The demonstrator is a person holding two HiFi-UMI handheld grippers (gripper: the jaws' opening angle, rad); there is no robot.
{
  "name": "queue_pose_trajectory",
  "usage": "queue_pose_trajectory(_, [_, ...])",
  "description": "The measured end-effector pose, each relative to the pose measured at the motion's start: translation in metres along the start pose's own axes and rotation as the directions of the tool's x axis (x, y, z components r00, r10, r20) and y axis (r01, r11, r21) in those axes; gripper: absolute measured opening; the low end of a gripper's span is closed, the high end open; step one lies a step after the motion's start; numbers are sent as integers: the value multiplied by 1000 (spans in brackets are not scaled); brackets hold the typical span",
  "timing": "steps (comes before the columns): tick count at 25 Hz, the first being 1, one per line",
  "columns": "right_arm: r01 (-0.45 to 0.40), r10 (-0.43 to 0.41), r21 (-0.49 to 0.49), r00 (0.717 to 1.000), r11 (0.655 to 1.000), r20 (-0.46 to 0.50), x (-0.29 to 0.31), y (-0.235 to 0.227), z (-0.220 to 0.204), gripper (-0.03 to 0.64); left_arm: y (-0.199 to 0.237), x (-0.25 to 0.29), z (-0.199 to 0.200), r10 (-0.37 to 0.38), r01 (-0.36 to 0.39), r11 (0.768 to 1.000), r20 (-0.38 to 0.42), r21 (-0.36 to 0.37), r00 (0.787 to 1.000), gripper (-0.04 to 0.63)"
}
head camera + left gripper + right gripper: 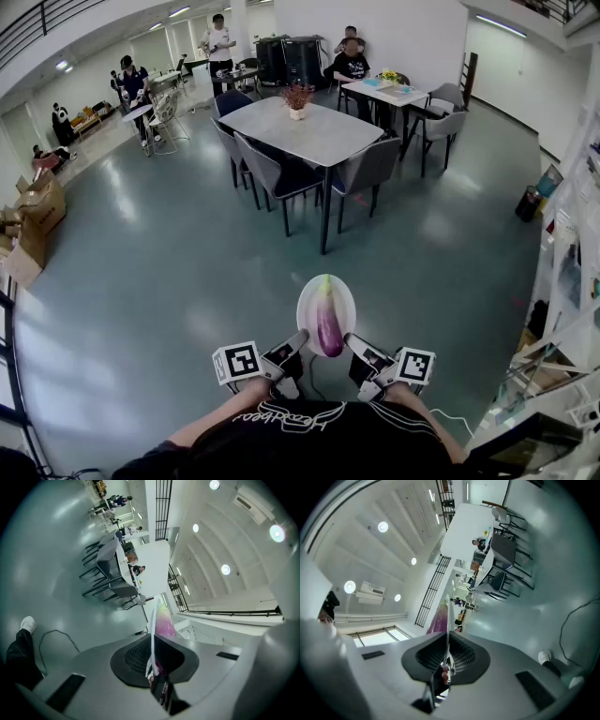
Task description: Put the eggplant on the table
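Observation:
A purple eggplant (328,324) with a green tip lies on a white plate (309,302) held in the air in front of the person. My left gripper (298,343) is shut on the plate's near-left rim, and my right gripper (353,343) is shut on its near-right rim. The left gripper view has the plate (151,625) edge-on between the jaws of that gripper (152,641), the eggplant (164,620) just beyond. In the right gripper view the plate (448,616) also runs edge-on through the gripper (447,641), beside the eggplant (437,620). The grey dining table (309,133) stands well ahead across the floor.
Dark chairs (277,178) ring the grey table, which carries a flower pot (297,98). A second table (394,92) with a seated person stands behind it. Cardboard boxes (33,220) sit at the left wall and shelving (567,281) at the right. Open green floor lies between me and the table.

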State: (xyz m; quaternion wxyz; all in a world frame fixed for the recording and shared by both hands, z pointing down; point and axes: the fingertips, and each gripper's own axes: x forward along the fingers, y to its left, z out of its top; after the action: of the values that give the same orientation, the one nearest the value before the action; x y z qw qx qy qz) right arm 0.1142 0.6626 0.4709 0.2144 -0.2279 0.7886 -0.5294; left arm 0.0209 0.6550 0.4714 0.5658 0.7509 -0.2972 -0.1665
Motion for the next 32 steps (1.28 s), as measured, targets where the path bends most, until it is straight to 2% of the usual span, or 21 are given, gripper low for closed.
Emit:
queue_pose_trajectory(17, [-5, 5, -22, 1000, 1000, 11, -10, 1, 3, 25, -5, 6, -8, 0, 0, 1000, -14, 13, 1000, 25])
queue_pose_trajectory(32, [-22, 23, 36, 1000, 999, -18, 18, -23, 15, 26, 23, 16, 18, 35, -35, 998, 5, -51, 999, 25])
